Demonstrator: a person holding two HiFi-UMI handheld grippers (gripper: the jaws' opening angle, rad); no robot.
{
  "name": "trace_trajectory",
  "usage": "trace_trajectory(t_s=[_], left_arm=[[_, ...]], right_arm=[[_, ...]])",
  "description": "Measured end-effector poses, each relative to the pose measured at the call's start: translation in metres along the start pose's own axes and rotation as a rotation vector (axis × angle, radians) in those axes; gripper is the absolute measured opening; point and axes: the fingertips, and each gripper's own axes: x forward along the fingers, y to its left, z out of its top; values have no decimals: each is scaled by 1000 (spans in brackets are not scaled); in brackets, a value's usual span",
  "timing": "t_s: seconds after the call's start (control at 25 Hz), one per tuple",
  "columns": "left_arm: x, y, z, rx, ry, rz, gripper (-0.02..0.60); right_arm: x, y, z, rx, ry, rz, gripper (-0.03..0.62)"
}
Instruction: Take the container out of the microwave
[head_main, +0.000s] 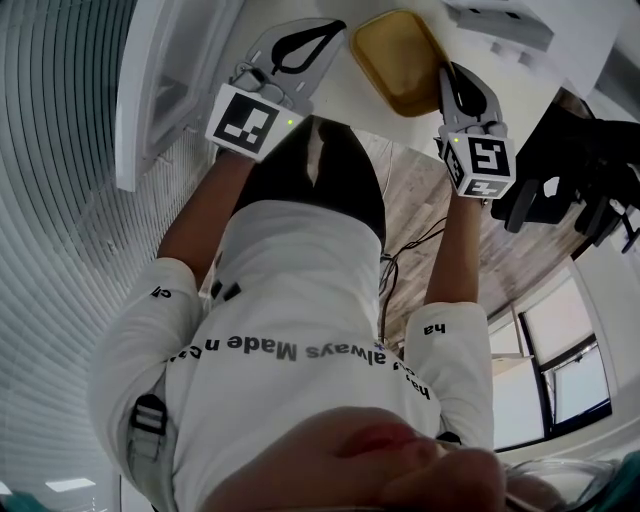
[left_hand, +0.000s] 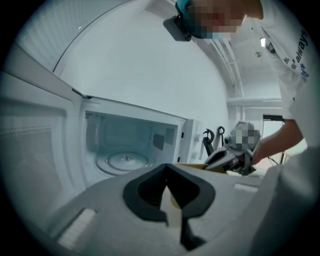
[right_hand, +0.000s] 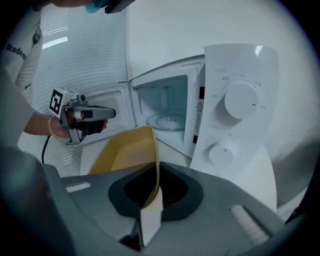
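Observation:
My right gripper (right_hand: 155, 184) is shut on the rim of a shallow yellow container (right_hand: 125, 152), which hangs tilted in front of the white microwave (right_hand: 235, 115), outside it. The microwave door stands open, and only the glass turntable (right_hand: 167, 121) lies in the cavity. In the head view the container (head_main: 395, 55) sits at the top centre, with the right gripper (head_main: 447, 72) on its right edge. The left gripper (head_main: 338, 26) is just left of the container, jaws together and holding nothing. From the left gripper (left_hand: 167, 172) view, a sliver of the container (left_hand: 192, 166) shows beyond the jaws.
The open microwave door (left_hand: 30, 150) juts out at the left of the cavity (left_hand: 130, 142). Two round knobs (right_hand: 240, 100) sit on the control panel. A black stand with cables (head_main: 575, 170) is at the right, over wood-patterned flooring (head_main: 415, 215).

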Motion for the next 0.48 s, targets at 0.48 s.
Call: trace_trajectory(t_s=[0.48], left_arm=[[9,-26,-17,7,19,-36,3]], right_arm=[[-8,-9,-27,-186,57,121,14]])
